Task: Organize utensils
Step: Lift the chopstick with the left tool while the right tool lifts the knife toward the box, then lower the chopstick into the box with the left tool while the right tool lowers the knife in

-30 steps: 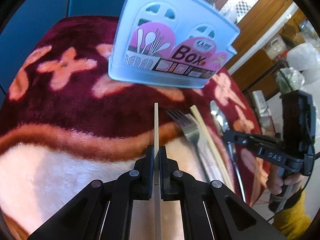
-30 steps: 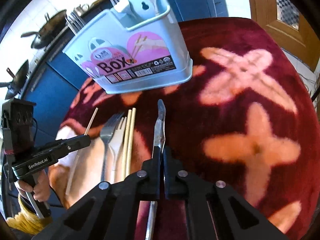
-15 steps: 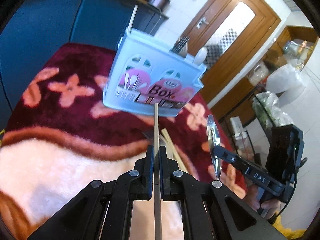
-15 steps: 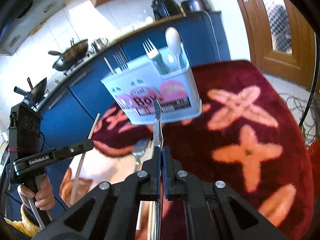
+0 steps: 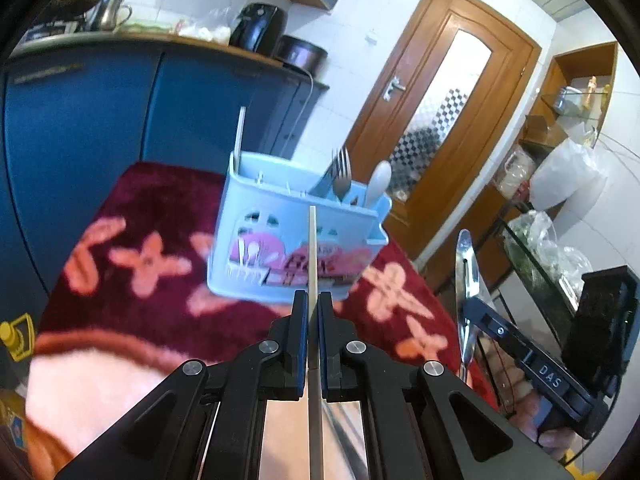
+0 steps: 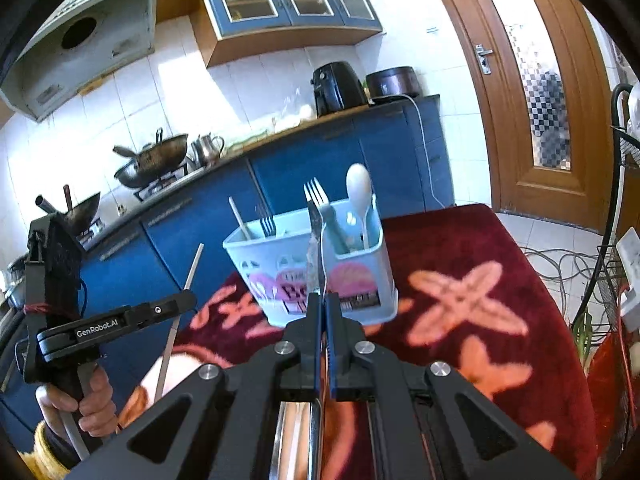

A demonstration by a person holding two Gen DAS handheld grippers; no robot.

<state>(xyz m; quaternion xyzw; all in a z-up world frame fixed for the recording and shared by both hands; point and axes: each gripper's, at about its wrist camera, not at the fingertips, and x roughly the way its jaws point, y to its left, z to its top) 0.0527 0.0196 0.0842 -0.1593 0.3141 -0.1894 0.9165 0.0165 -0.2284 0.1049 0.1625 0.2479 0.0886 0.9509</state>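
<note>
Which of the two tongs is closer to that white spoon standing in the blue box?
Right, probably. The right tongs, gripping a knife, point at the end of the box holding the white spoon; the left tongs, gripping a chopstick, sit further left, facing the box's middle.

"GenRobot.AI" on left claw (image 6: 176, 304), "DAS" on right claw (image 5: 476, 312)

Each of the 2 wrist views looks forward and slightly down along its own fingers, sharing the blue caddy (image 5: 298, 236) (image 6: 308, 268), near, on the red blanket (image 5: 160, 308) (image 6: 480, 280).
</note>
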